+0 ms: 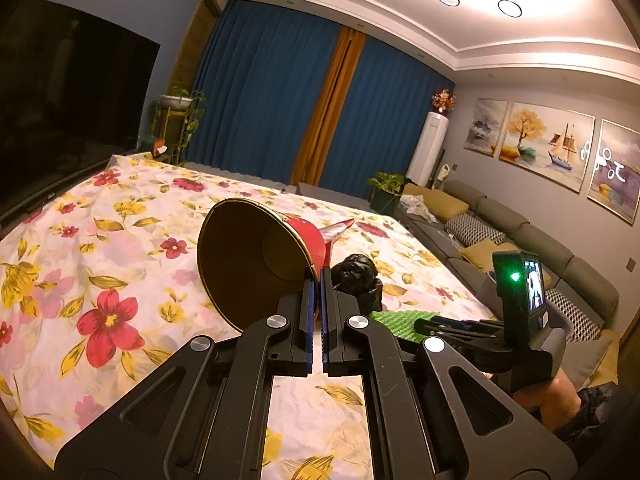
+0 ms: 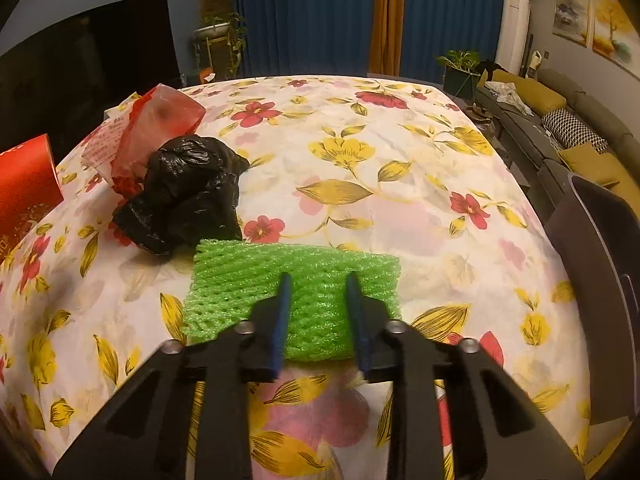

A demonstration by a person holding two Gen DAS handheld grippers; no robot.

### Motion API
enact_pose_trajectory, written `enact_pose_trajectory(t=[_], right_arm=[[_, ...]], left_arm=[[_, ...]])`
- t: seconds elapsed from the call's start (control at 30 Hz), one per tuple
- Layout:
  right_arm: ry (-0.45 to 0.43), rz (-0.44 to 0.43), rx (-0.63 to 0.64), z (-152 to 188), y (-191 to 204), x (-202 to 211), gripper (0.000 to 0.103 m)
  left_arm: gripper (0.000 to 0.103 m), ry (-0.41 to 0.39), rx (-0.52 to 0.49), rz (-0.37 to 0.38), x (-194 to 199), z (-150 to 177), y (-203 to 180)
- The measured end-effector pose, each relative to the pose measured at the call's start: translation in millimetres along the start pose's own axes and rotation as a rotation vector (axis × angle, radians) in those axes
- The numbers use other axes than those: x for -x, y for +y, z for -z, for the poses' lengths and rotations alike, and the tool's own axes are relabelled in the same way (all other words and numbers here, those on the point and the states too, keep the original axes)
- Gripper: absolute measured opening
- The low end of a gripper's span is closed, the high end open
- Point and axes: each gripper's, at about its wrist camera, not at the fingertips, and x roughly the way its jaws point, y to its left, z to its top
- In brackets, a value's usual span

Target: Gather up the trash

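Green foam net (image 2: 294, 294) lies under the parted right tongs (image 2: 319, 280).

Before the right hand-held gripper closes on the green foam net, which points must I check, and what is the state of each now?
1. Right hand-held gripper open: ok.
2. Green foam net lies between its fingers: ok.
3. Fingers touching the net: cannot tell.
4. Black plastic bag outside the fingers' gap: ok.
5. Left hand-held gripper shut on the red paper bucket rim: ok.
6. Grey bin at the right edge is open: cannot tell.
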Motion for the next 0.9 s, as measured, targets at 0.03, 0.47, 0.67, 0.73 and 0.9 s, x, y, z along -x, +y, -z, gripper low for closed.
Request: enact_pose_trajectory(t=[0.03, 0.47, 0.67, 0.73, 0.9], right_arm=[[-0.002, -0.003, -0.006, 0.0, -0.8, 0.3, 0.013], [-0.096, -0.041, -0.091, 4.8, -17.3, 23.5, 0.048], [-0.089, 0.028, -0.07, 2.2, -17.4, 21.6, 0.065], [-0.061, 0.044, -0.073, 3.3, -19.1, 15.5, 0.071], [0.004, 0.057, -0.052, 3.7, -16.0, 2.3, 0.08]], left_arm=[[0.002, 0.0, 0.001, 0.0, 0.3, -0.1, 0.0], [0.002, -0.004, 0.0, 0.001, 0.8, -0.1, 2.1], [0.002, -0.006, 0.005, 0.003, 1.3, 0.4, 3.3], [0.002, -0.008, 0.006, 0.003, 1.9, 0.7, 2.9], [0.002, -0.006, 0.003, 0.003, 2.8, 0.5, 1.7]])
